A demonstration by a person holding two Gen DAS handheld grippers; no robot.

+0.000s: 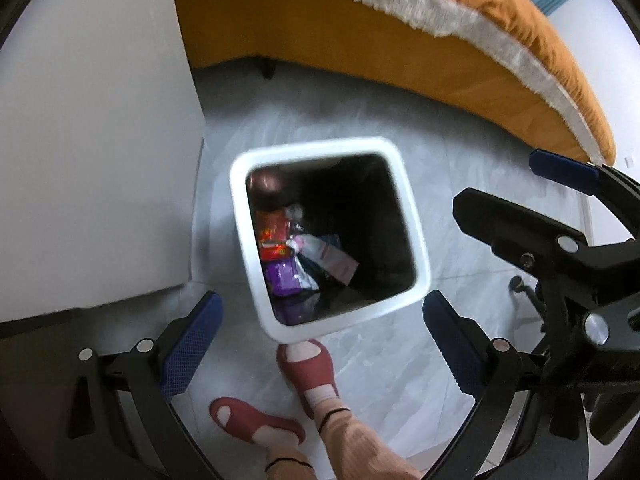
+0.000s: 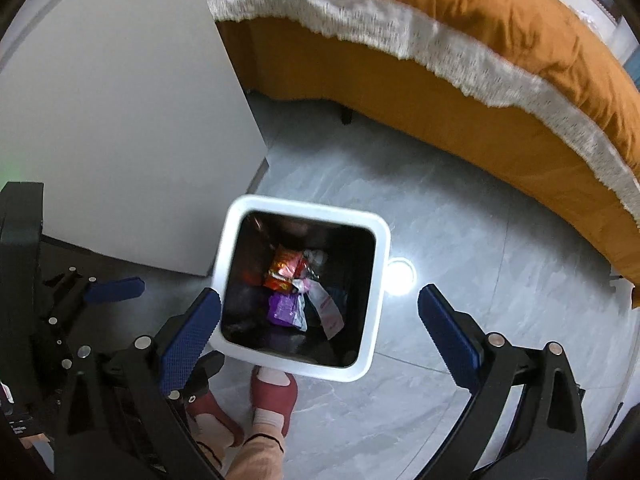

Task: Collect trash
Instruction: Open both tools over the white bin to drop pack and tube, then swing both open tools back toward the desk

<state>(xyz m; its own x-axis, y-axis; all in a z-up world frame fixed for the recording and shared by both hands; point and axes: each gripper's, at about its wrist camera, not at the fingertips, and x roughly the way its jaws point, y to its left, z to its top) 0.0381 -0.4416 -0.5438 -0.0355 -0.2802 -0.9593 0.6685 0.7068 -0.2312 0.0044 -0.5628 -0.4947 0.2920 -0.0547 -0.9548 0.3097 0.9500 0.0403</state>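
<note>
Hovering side by side over the white bin (image 1: 404,200), the left gripper (image 1: 320,332) and the right gripper (image 2: 320,320) are both pointing steeply down at its mouth, and the jaws of each are standing spread wide and released, with nothing between the blue pads. The bin is sitting on the pale tiled floor (image 2: 460,240), just beside a white cabinet (image 2: 120,120) and near the orange bed (image 2: 480,80); the person's red slippers (image 1: 308,372) are touching its near rim. Inside, the trash is lying at the bottom: an orange wrapper (image 2: 284,272), a purple packet (image 2: 282,308) and a white pouch (image 2: 328,308). Judging from this, the collecting looks largely done, since several pieces are already binned and both grippers are carrying nothing. No loose litter is showing on the visible floor, though whatever is lying beyond these views cannot be told.
</note>
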